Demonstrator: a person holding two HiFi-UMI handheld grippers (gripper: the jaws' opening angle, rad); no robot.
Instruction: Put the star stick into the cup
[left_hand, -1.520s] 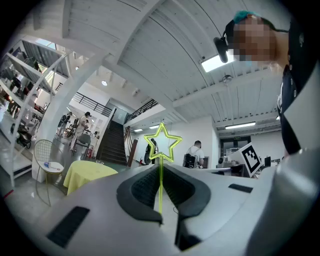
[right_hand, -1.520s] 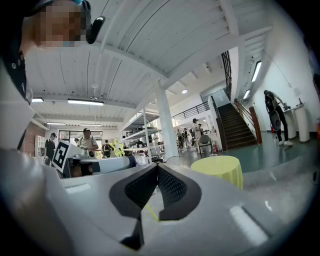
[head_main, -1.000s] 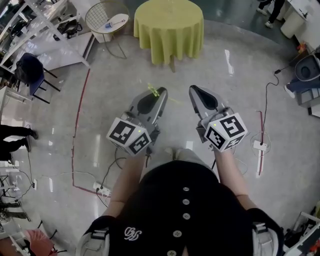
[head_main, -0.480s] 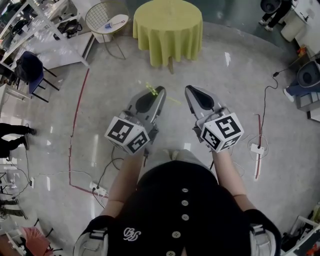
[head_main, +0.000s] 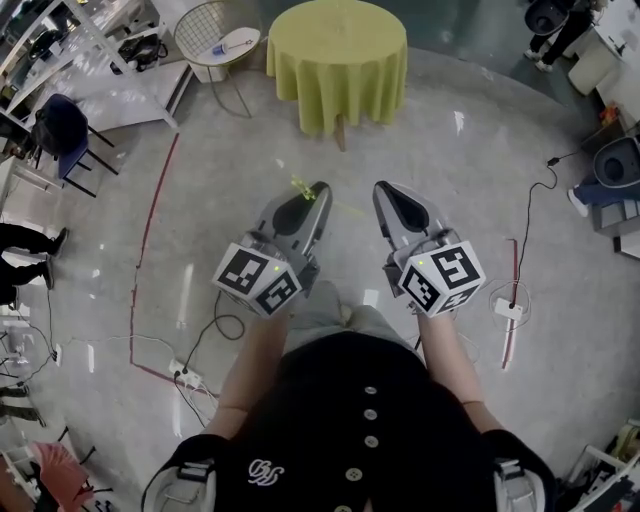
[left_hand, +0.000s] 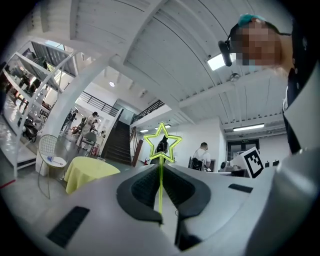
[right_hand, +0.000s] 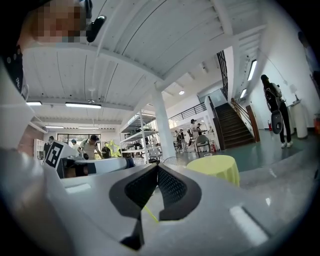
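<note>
The star stick, a thin yellow-green rod with an outlined star at its end, stands between the jaws of my left gripper, which is shut on it. In the head view the star pokes out just past the left gripper. My right gripper is level beside it, jaws together with nothing between them, as the right gripper view confirms. A small clear cup stands on the round table with a yellow cloth, ahead and well apart from both grippers.
A wire-frame side table with a white top stands left of the yellow table. Cables, a power strip and a red tape line lie on the floor. A blue chair and shelving are at the left; people stand in the background.
The person has stepped a little toward the yellow table, carrying both grippers forward side by side. The star stick stays in the left gripper.
</note>
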